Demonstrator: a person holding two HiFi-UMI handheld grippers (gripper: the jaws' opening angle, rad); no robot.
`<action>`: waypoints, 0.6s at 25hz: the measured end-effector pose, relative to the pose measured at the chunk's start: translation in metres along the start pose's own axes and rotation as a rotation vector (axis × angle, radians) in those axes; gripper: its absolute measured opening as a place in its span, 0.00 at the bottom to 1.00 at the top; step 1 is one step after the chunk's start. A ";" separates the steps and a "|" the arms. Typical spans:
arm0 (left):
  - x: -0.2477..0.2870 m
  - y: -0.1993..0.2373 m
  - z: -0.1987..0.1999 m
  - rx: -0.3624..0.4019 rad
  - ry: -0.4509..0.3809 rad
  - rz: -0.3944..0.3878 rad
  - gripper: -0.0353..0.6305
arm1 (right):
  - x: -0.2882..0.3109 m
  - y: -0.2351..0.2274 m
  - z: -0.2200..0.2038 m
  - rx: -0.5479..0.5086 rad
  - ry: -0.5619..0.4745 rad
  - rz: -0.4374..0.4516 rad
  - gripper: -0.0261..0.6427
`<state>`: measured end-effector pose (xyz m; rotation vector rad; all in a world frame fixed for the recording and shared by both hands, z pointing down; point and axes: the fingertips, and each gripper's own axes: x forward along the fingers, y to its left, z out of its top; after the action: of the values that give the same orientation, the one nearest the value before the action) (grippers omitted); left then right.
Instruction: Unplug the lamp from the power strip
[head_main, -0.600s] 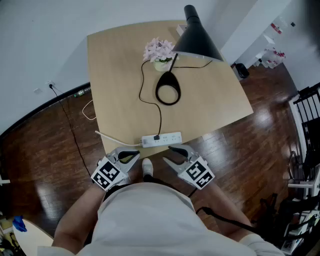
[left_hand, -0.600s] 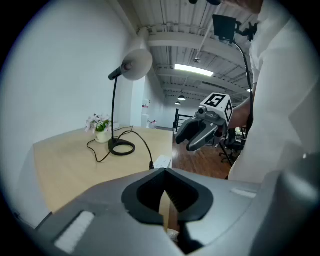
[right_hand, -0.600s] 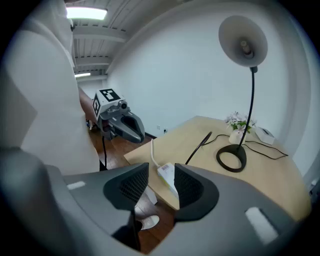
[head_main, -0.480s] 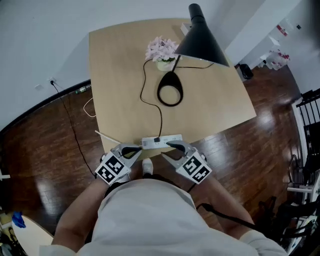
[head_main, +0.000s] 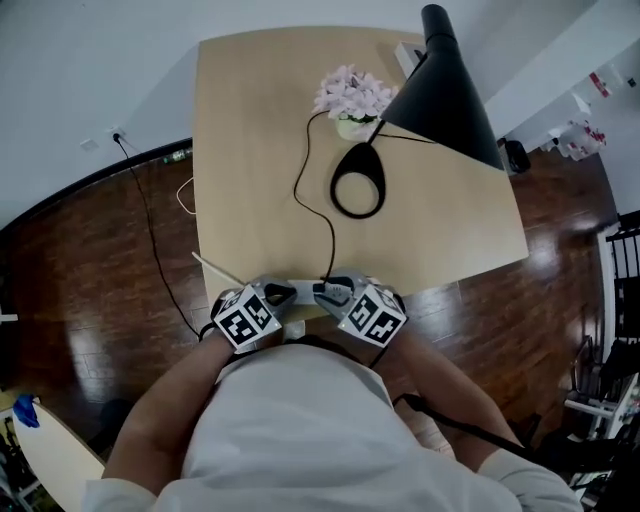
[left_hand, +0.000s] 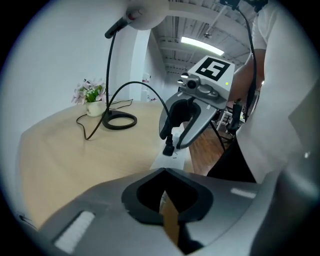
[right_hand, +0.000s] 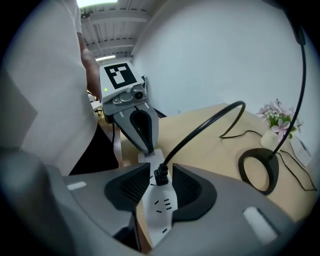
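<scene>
Currently at grasp step; plug not yet out.

Head view: power strip lies at near edge of table. Left gripper at strip's left end, right gripper over strip's middle. Lamp well beyond strip.

Left gripper view: jaws closed to slit, nothing between; tips seemingly pressing strip's end.

Right gripper view: jaws apart, straddling black plug seated in strip, pads just clear of it.

Next, likely: clamp plug, pull straight off strip while left pins strip.

Power strip on table near edge; lamp base behind; flowers beyond.
</scene>
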<state>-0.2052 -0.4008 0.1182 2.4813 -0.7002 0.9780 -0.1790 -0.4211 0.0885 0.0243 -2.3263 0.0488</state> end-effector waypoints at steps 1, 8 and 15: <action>0.001 0.000 -0.002 0.000 0.006 -0.001 0.06 | 0.002 0.000 0.001 -0.005 0.008 0.006 0.24; 0.000 -0.002 0.000 0.037 0.013 0.014 0.06 | 0.006 0.001 0.000 -0.017 0.020 0.022 0.15; -0.001 -0.001 -0.001 0.027 0.020 0.029 0.06 | -0.005 -0.002 0.017 -0.002 -0.038 0.008 0.12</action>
<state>-0.2059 -0.3993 0.1184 2.4879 -0.7230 1.0281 -0.1878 -0.4240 0.0737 0.0150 -2.3641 0.0509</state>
